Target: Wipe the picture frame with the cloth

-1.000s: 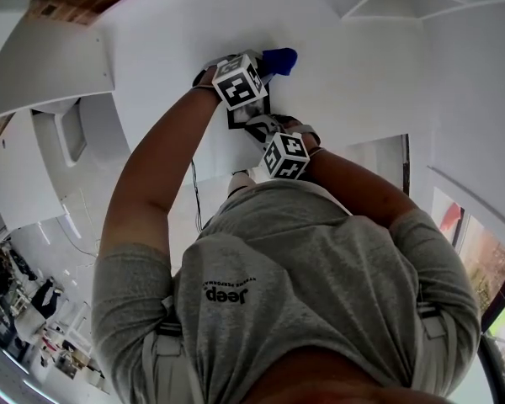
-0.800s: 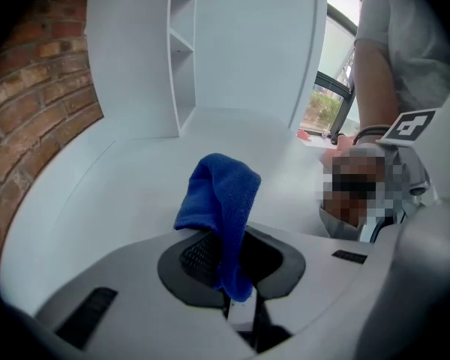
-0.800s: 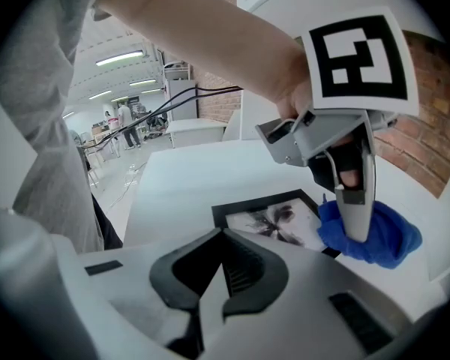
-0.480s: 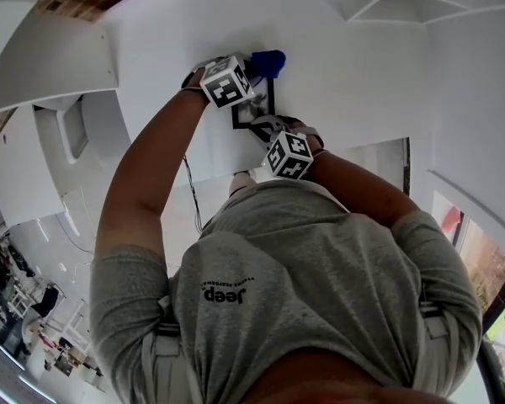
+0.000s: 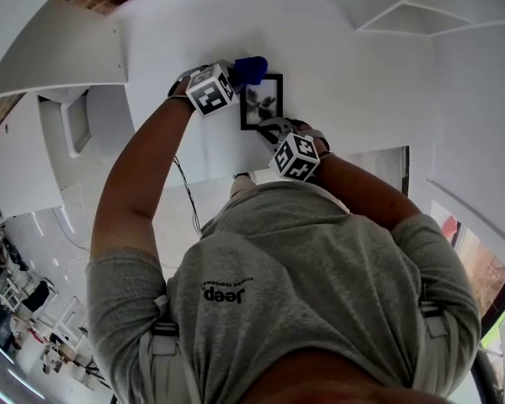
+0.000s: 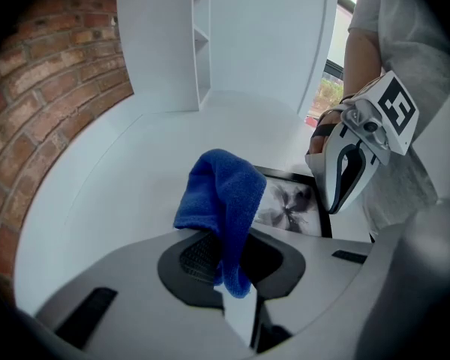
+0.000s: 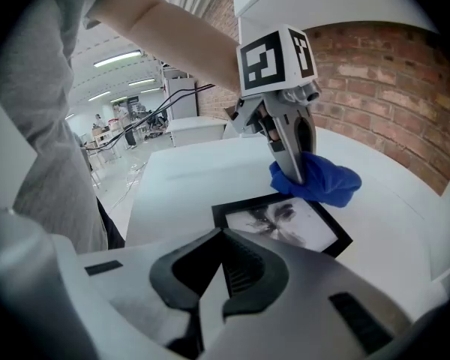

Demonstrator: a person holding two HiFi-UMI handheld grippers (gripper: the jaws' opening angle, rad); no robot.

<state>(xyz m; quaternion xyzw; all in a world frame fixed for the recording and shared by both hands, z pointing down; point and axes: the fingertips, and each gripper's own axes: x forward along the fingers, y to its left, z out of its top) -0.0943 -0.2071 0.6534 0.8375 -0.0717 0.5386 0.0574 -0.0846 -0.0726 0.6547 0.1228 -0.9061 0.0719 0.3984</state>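
Note:
A black picture frame [image 5: 263, 101] holding a grey photo lies flat against a white surface [image 5: 337, 66]. My left gripper [image 5: 234, 76] is shut on a blue cloth [image 5: 251, 68], and the cloth rests at the frame's far left corner. In the left gripper view the cloth [image 6: 221, 190] hangs out of the jaws over the frame [image 6: 289, 205]. My right gripper [image 5: 273, 130] is shut, its tips at the frame's near edge. The right gripper view shows the frame [image 7: 285, 223] just past the right gripper [image 7: 223, 238], with the left gripper [image 7: 296, 169] and cloth [image 7: 322, 184] at the frame's far corner.
A brick wall [image 6: 52, 103] borders the white surface. A white shelf unit [image 6: 202, 43] stands at its far end. A dark cable [image 5: 185, 192] hangs below my left arm. Desks and people sit in the distant room [image 7: 127, 122].
My left gripper has carried the blue cloth leftward along the frame's far edge, and more of the frame now shows. The right gripper has stayed at the frame's near edge.

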